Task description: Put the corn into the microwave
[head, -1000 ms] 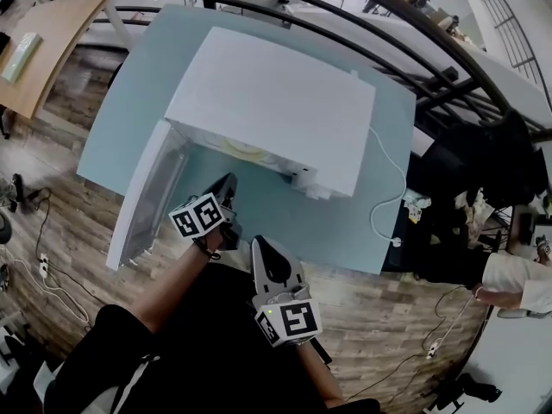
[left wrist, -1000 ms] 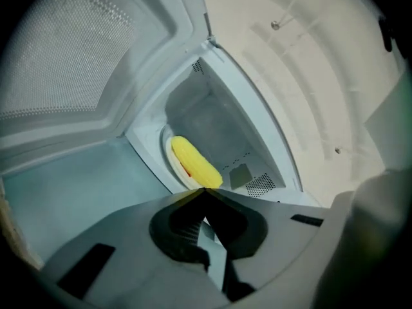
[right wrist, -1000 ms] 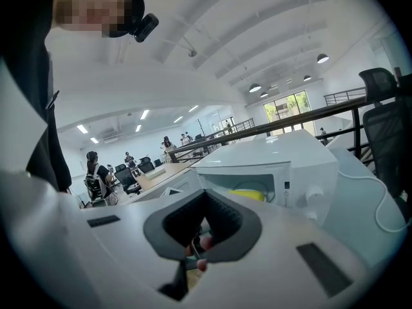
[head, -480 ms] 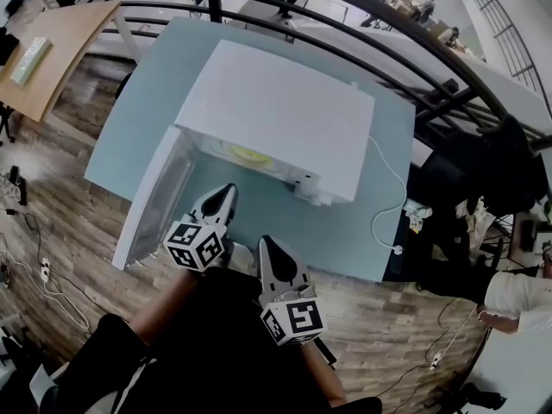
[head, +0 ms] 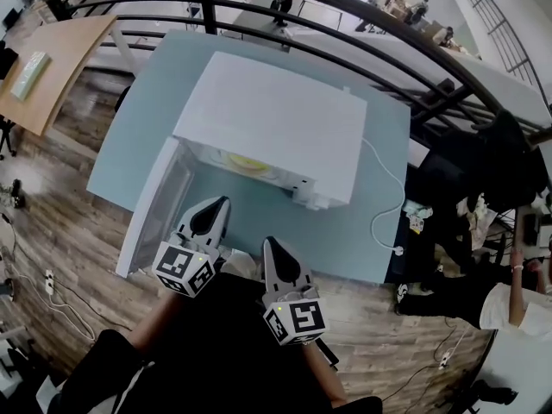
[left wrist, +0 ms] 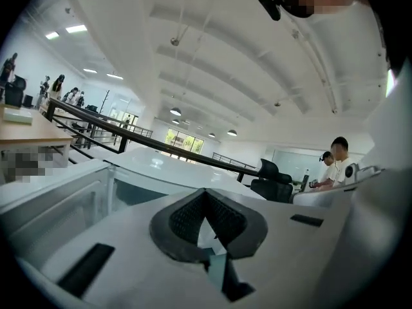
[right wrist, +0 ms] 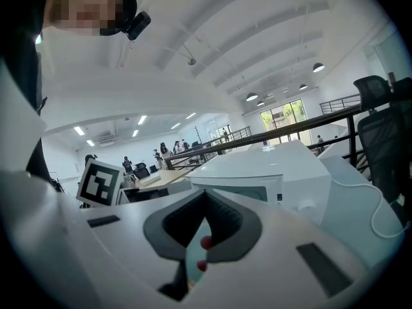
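L gripper point(head: 222, 203), R gripper point(head: 268, 244) closed, empty, at table point(head: 349, 231) edge; microwave door point(head: 160, 202) open.

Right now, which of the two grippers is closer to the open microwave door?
The left gripper: it hangs beside the open microwave door, while the right gripper is farther away.

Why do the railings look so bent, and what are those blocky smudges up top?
Head view: the wide lens bows the railing and table edges. Left and right gripper views: round fisheye image, black corners; the mosaic patches were added afterwards to hide faces.
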A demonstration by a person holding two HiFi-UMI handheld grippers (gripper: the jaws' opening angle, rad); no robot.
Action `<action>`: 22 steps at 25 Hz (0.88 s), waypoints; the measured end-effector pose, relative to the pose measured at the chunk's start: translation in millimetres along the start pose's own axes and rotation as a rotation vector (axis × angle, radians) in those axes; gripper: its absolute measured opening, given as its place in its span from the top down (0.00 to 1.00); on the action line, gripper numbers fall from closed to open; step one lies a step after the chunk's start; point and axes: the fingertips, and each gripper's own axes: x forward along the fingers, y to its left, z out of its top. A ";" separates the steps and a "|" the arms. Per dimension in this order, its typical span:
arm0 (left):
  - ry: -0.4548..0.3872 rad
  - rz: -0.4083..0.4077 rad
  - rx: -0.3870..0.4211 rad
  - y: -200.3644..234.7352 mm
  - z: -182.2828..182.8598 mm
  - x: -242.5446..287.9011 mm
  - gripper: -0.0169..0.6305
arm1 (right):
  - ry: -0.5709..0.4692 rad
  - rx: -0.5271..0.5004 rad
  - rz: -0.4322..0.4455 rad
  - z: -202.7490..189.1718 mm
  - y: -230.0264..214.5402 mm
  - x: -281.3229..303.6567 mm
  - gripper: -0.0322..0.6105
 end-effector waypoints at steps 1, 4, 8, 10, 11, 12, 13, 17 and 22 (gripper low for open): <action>0.000 -0.006 0.004 -2.1 1.6 -3.5 0.97 | -0.002 -0.003 -0.005 1.2 -0.5 -0.7 0.94; 0.004 -0.029 0.006 -8.2 3.6 -12.0 0.97 | -0.022 0.005 -0.019 3.1 -4.3 -2.2 0.94; 0.012 -0.047 0.024 -10.4 3.0 -20.0 0.97 | -0.037 -0.016 -0.036 12.1 -10.7 -2.1 0.94; 0.009 -0.054 0.044 -11.2 5.6 -25.1 0.97 | -0.043 -0.022 -0.041 16.4 -11.3 -0.4 0.94; 0.006 -0.056 0.058 -12.3 7.6 -28.1 0.97 | -0.047 -0.024 -0.040 17.5 -10.8 0.4 0.94; 0.001 -0.056 0.079 -14.2 10.1 -31.1 0.97 | -0.050 -0.027 -0.036 18.3 -9.9 1.2 0.94; -0.004 -0.057 0.100 -16.6 13.0 -34.0 0.97 | -0.053 -0.031 -0.030 19.0 -8.6 2.1 0.94; -0.018 -0.061 0.090 -25.7 19.4 -42.3 0.97 | -0.058 -0.033 -0.005 22.8 -3.1 6.0 0.94; -0.031 -0.040 0.094 -23.7 21.8 -47.6 0.97 | -0.064 -0.068 0.033 27.2 6.5 10.9 0.94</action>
